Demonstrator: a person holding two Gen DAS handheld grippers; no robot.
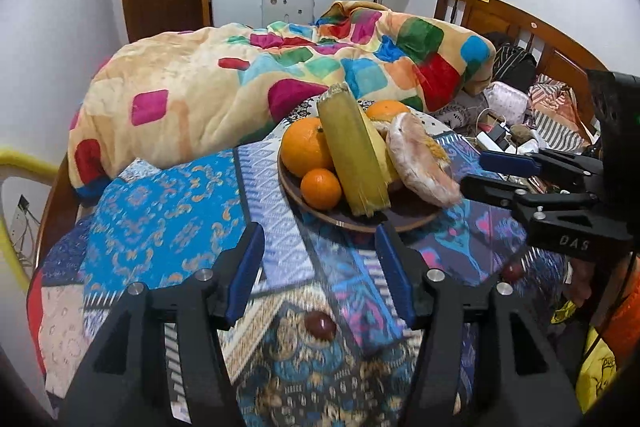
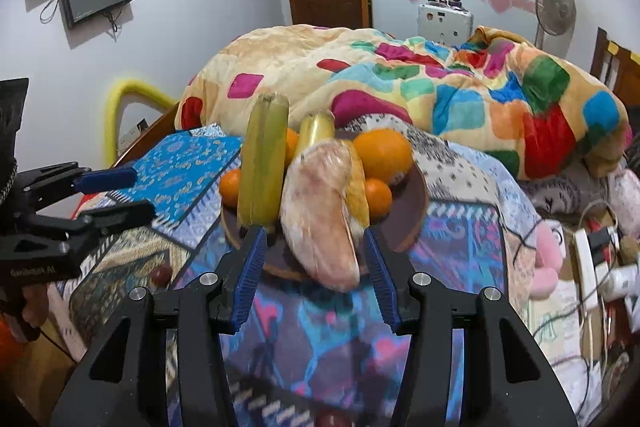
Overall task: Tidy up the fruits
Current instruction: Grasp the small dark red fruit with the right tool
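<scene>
A: What do we count on the brown plate (image 1: 404,223)?

B: We count three oranges in the left wrist view: a large one (image 1: 306,147) at the plate's left, a small one (image 1: 321,187) in front of it, and another (image 1: 386,109) at the back. One green-yellow stalk (image 1: 356,155), cut square at both ends, leans across the heap. One pale segment in clear wrap (image 1: 420,167) lies at the right, and a yellow fruit (image 2: 317,126) shows behind the stalk in the right wrist view.

A: And off the plate?

B: We see two small dark red fruits on the patterned cloth (image 1: 168,187): one (image 1: 319,323) between the left gripper's fingers and near the camera, one (image 1: 513,270) under the right gripper.

A: What surrounds the plate?

B: A bunched blanket with coloured squares (image 1: 248,75) rises just behind it; cables and small clutter (image 2: 592,259) lie to the right.

A: Which way do the long pieces run?

B: The stalk's long axis tilts up and away from us, its lower end on the plate. The wrapped segment slopes down toward the plate's near rim.

A: The jaws?

B: The left gripper (image 1: 320,267) stands spread and empty, short of the plate. The right gripper (image 2: 314,267) is also spread; the wrapped segment's tip sits between its pads, and we see a gap on both sides.
</scene>
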